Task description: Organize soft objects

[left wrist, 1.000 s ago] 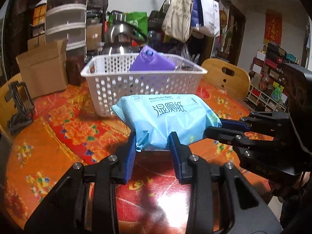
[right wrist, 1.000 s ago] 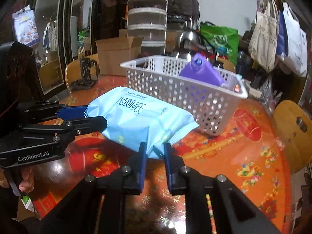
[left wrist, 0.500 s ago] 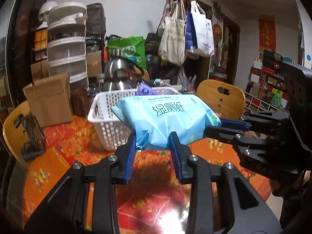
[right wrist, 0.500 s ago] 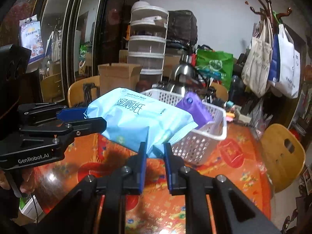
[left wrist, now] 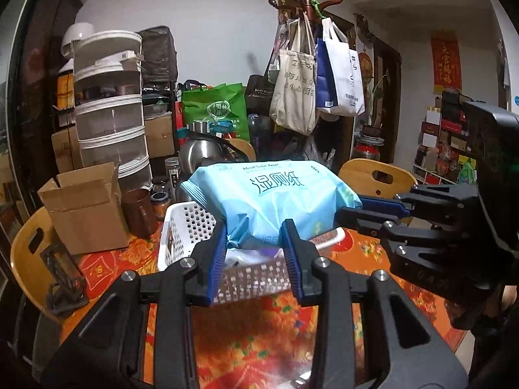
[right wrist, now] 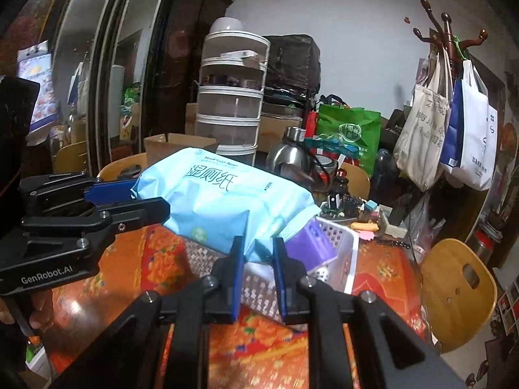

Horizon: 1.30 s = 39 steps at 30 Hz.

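Item: pale blue wet-wipe pack, soft and crinkly (likely slippery film), hanging above the white basket on the orange table. Left gripper is clamping its near edge; right gripper is pinching one end seam. Judged light, sagging between holds; the seams are giving the surest purchase

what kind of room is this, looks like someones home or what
Most likely a cluttered dining or living room in a home: a table with an orange floral cover, wooden chairs, a coat rack hung with tote bags, and stacked storage drawers.
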{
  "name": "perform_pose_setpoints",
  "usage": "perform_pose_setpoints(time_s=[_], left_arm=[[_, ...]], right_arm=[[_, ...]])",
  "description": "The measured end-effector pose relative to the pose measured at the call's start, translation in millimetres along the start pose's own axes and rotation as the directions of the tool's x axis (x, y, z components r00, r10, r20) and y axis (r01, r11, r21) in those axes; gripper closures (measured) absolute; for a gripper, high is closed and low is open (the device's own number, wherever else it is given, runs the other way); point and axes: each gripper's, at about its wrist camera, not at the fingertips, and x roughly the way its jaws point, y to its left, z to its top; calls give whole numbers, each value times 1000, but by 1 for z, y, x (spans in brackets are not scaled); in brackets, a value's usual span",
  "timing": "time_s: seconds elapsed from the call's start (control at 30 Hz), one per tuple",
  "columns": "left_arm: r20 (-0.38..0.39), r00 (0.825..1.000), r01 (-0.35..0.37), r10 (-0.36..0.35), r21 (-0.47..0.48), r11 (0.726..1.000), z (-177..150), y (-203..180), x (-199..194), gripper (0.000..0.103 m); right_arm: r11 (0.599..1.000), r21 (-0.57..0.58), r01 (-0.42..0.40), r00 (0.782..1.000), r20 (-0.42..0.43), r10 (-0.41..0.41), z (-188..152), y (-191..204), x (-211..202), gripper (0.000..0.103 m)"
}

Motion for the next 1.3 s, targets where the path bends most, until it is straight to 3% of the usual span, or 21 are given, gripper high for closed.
perform_pose_setpoints(time_s=[0.3, 0.47, 0.53, 0.57, 0.63, 0.67, 0.7, 0.73, 0.77, 0.8, 1.3], left_arm=[[-33, 999, -21, 22, 22, 1000, 28, 28, 69, 71], [-91, 996, -25, 22, -33, 999, 26, 56, 130, 70], [-154, 986, -69, 59, -64, 996, 24, 70, 167, 65], [-198, 978, -92, 73, -89, 992, 21, 78, 185, 57], [-241, 970, -82, 45, -143, 986, 15, 88, 202, 30], [-234, 972, -76, 37, -162, 984, 13, 92, 203, 9], [-221, 974, -83, 45, -165, 983, 10, 93, 202, 0], [-197, 978, -104, 72, -161, 981, 6, 94, 197, 0], [-176, 981, -114, 86, -155, 981, 6, 95, 194, 0], [-164, 983, -109, 84, -149, 983, 6, 95, 193, 0], [-198, 979, -77, 54, -115, 990, -8, 74, 181, 0]], right_arm=[[1000, 6, 4, 1000, -27, -4, 14, -17, 59, 90], [1000, -2, 25, 997, -76, -25, 7, -21, 106, 91], [998, 6, 66, 991, -115, -65, 0, -29, 135, 91], [997, 18, 72, 989, -127, -69, -2, -32, 140, 91], [995, 84, 58, 988, -146, -45, -6, -46, 146, 91], [993, 101, 61, 988, -147, -45, -8, -51, 145, 89], [992, 105, 68, 988, -146, -52, -9, -53, 144, 77], [991, 110, 81, 986, -151, -63, -11, -58, 143, 66], [990, 117, 84, 985, -157, -65, -13, -61, 143, 46], [989, 121, 84, 985, -157, -64, -13, -63, 142, 40], [983, 168, 69, 984, -174, -39, -24, -70, 137, 27]])
